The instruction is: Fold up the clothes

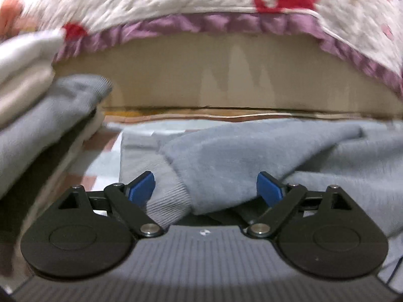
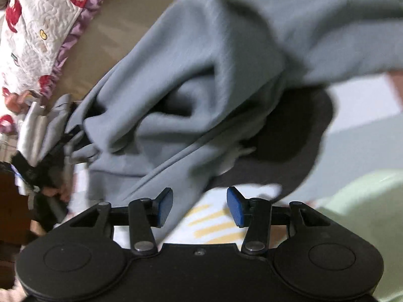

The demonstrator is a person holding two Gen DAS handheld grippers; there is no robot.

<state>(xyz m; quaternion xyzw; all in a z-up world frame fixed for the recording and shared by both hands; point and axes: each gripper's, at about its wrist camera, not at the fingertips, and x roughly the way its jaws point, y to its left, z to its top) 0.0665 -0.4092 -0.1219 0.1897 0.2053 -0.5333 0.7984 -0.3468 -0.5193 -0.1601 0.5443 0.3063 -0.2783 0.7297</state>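
A grey-blue sweatshirt lies crumpled in front of my left gripper. Its ribbed cuff sits between the blue pads, which stand wide apart and do not press it. In the right wrist view the same sweatshirt hangs in blurred folds above and left of my right gripper. A hanging edge of it passes by the left pad. The right gripper's pads are apart, nothing clamped.
A quilted white cover with red prints and purple trim lies over a tan mattress edge. A stack of folded clothes is at left. A pale green cloth and a white-yellow striped cloth lie below the right gripper.
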